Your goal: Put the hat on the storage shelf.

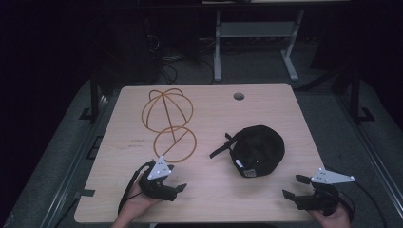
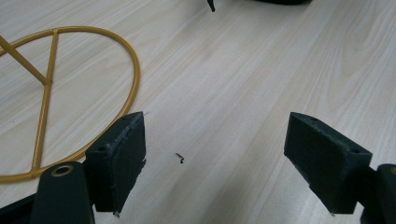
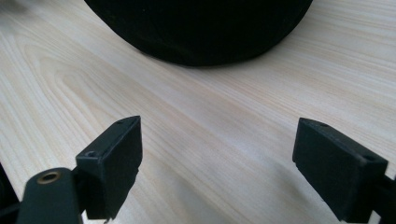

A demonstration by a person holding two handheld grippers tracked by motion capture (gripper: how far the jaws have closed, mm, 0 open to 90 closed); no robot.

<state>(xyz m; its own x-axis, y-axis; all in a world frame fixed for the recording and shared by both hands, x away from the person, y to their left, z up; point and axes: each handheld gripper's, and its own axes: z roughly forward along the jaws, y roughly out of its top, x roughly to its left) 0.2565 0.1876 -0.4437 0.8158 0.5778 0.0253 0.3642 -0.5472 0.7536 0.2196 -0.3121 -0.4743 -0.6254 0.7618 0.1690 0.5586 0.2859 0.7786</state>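
Now both claws wide and empty, left gripper just short of wire hat stand, right gripper squared up below black cap, seemingly poised for grabs.

On my bench, the wire stand sits toward eleven o'clock and the cap toward two — well apart. My left tongs rest at seven, near the stand's ring; right tongs at five, before the cap.
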